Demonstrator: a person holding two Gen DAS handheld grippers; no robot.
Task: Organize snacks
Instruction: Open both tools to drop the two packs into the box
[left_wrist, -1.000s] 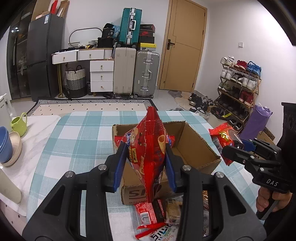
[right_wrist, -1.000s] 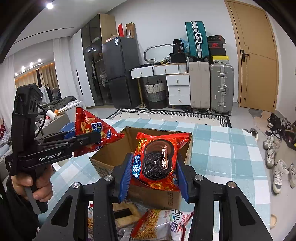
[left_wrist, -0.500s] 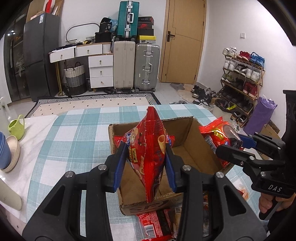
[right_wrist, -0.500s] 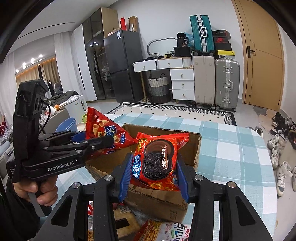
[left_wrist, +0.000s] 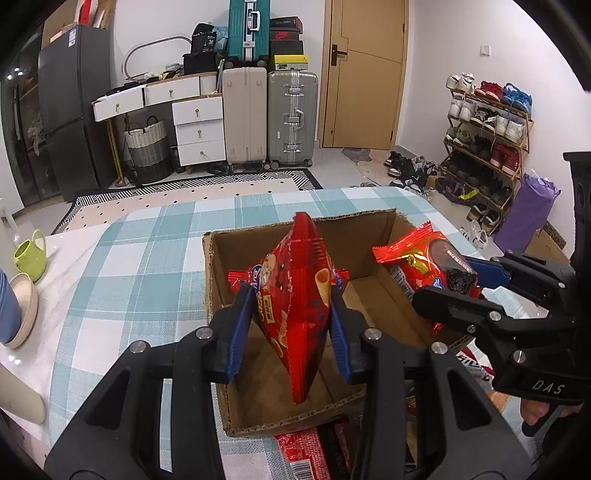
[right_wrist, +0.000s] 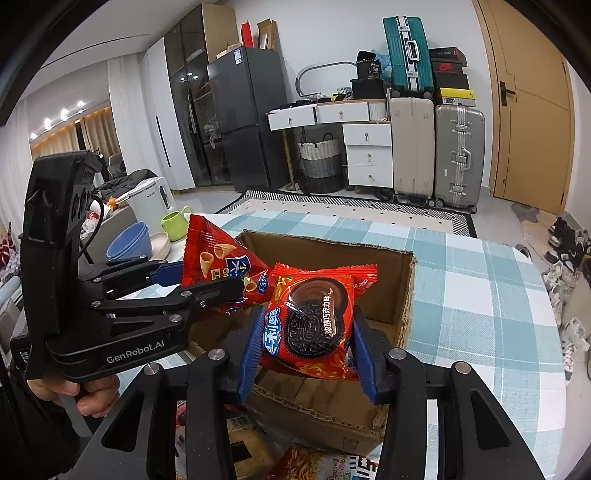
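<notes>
An open cardboard box (left_wrist: 258, 417) (right_wrist: 402, 295) stands on the checked tablecloth. My left gripper (left_wrist: 291, 332) is shut on a red cone-snack bag (left_wrist: 299, 295), held upright over the box's inside. In the right wrist view that same bag (right_wrist: 218, 262) sticks out of the left gripper (right_wrist: 221, 284) at the box's left rim. My right gripper (right_wrist: 304, 332) is shut on a red chocolate-cookie packet (right_wrist: 314, 321), above the box's near edge. In the left wrist view this packet (left_wrist: 424, 266) and the right gripper (left_wrist: 465, 284) hover at the box's right wall.
More snack packs (left_wrist: 310, 454) (right_wrist: 314, 465) lie on the cloth in front of the box. A green mug (left_wrist: 31, 253), a blue bowl (right_wrist: 129, 245) and a beige bowl (left_wrist: 24, 310) sit at the table's left. Suitcases (left_wrist: 269, 114), drawers and a shoe rack (left_wrist: 487, 136) stand beyond.
Both grippers have moved forward and down with their packs, now over the box. The cookie packet has come in over the box's right wall.
</notes>
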